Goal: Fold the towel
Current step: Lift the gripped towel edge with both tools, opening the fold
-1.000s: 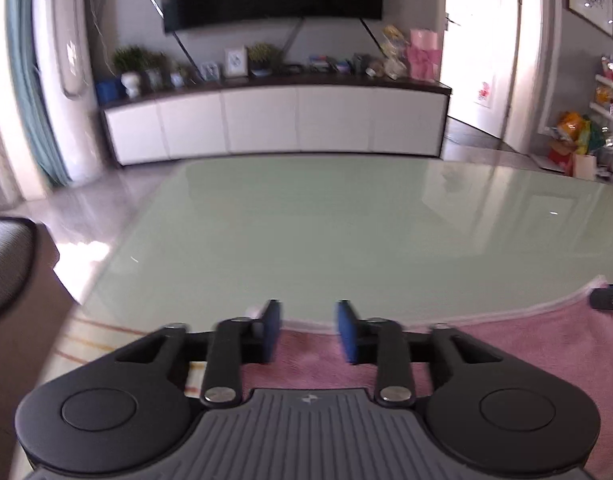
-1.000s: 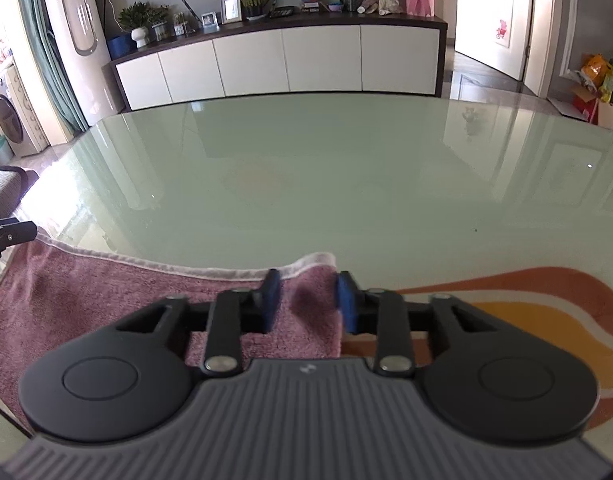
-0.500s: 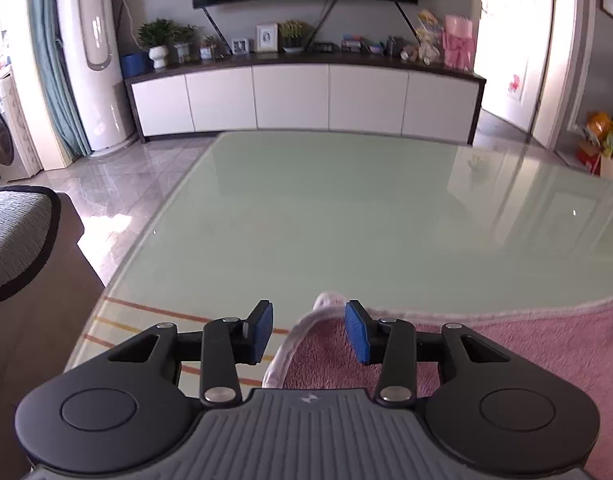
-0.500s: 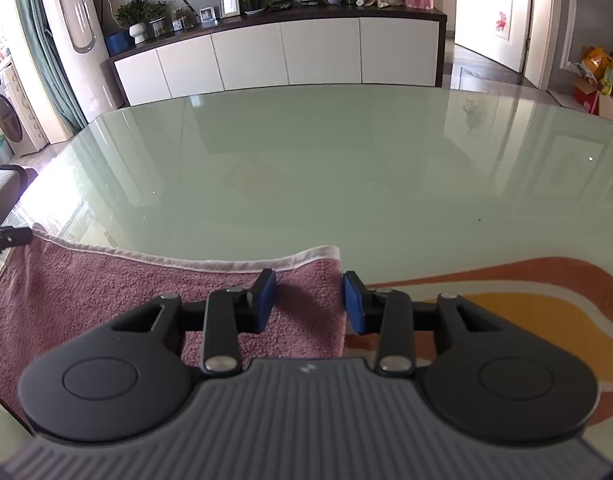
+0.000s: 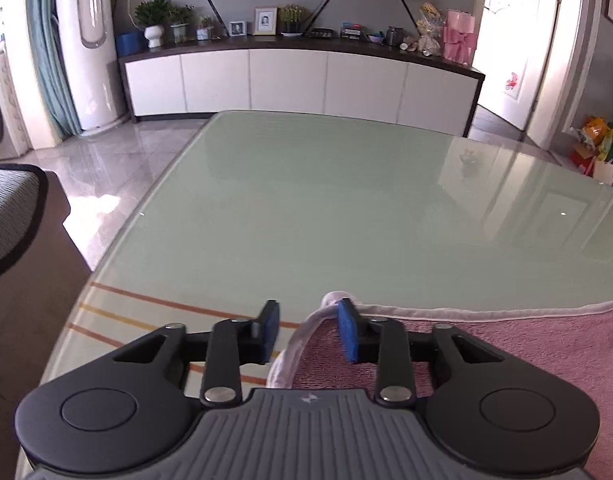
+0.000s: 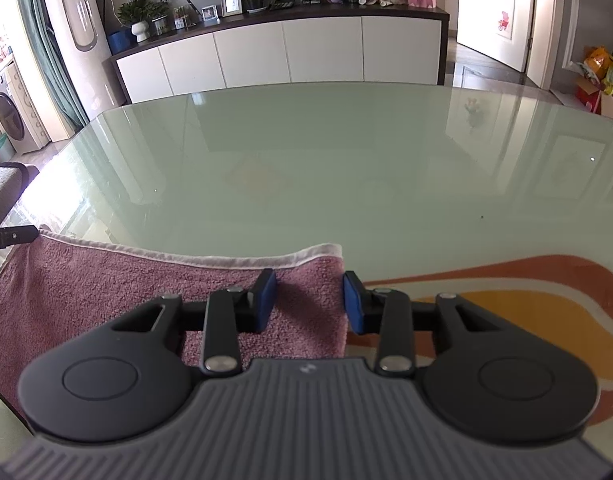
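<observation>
A pink towel [image 6: 106, 280] is spread flat on the near part of the glass table [image 6: 346, 168]. Its left corner is found between the fingers of the left gripper [image 5: 308, 330], whose jaws have just been closing but are not yet pressed on it. The right gripper [image 6: 309, 300] is held open over the towel's right corner, with the cloth between its blue pads [image 6: 352, 304].
</observation>
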A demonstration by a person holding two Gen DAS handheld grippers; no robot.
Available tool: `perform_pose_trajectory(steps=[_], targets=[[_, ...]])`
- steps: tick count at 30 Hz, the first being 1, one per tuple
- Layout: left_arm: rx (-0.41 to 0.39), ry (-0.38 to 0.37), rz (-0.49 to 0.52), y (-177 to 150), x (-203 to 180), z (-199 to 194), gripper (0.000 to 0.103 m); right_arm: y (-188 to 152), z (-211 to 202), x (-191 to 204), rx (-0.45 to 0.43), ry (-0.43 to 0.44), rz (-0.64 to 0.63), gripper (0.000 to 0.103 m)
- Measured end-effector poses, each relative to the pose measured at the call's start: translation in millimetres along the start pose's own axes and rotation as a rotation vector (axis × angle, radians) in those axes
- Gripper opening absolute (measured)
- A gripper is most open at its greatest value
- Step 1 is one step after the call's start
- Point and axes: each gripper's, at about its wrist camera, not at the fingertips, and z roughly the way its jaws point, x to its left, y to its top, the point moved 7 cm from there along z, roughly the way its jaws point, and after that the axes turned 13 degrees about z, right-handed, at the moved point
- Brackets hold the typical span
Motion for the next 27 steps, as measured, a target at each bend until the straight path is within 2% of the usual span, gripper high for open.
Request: perform_pose_trajectory(steps=[1,4,19,27], targets=[[-0.002,-0.006,0.004,-0.1,-1.4,0.0,0.013,0.0,-0.3,-0.3,-0.003,-0.002,-0.001,0.028],[-0.006,-0.004,0.026,-1.1,-5.6,-1.3,0.002,1.0,-1.3,-1.0,-0.012,-0.006,-0.002,0.022],[-0.097,-0.011,0.024,9.5,-3.8,-33.9,0.001,9.6,-23.4,4.9,-0.073,0.022,-0.021,0.014],[-0.182,-0.03,0.034,15.4,-11.3,-77.2,0.001,15.5,-68.7,14.2,-0.141,0.084,-0.029,0.01]])
